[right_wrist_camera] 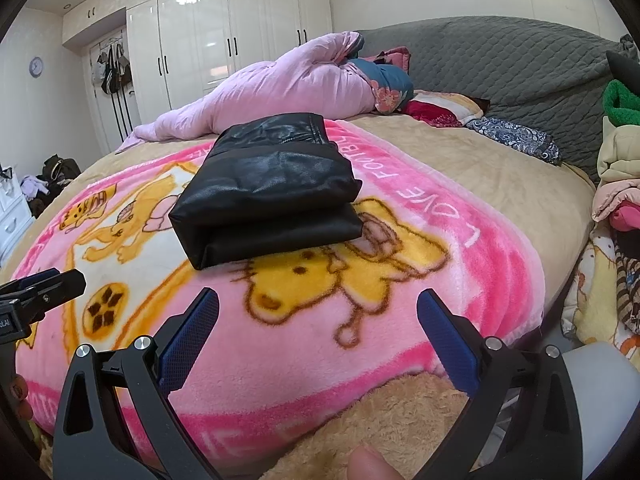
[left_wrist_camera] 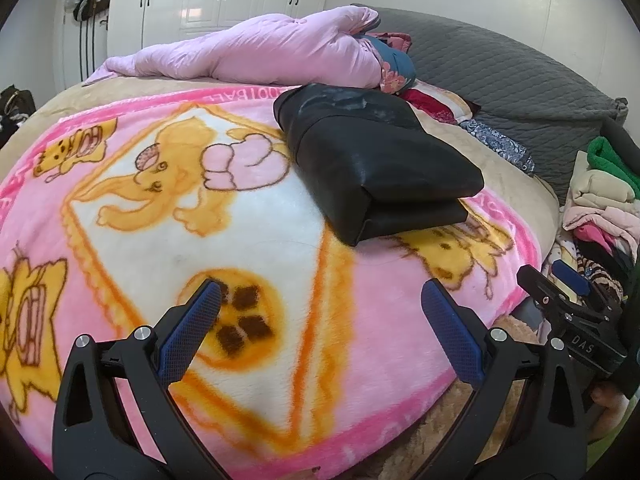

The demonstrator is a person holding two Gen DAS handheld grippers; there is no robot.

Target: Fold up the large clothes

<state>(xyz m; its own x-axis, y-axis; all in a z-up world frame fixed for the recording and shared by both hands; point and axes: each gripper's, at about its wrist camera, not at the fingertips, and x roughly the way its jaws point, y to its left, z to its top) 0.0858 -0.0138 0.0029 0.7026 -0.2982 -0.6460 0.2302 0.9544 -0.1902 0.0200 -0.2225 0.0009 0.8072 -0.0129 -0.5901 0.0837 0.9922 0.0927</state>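
Fingers of my left gripper (left_wrist_camera: 320,300) stand wide apart and empty above the pink cartoon blanket (left_wrist_camera: 120,208). On my left wrist view, the folded black leather garment (left_wrist_camera: 376,160) lies on that blanket ahead and to the right, well apart from the gripper, with a pink quilt (left_wrist_camera: 260,52) rolled behind it. My right wrist view shows my right gripper (right_wrist_camera: 318,306) also spread and holding nothing, the garment (right_wrist_camera: 268,188) resting ahead, slightly left, on the blanket (right_wrist_camera: 400,300). A clothes pile (right_wrist_camera: 620,168) sits at the right edge.
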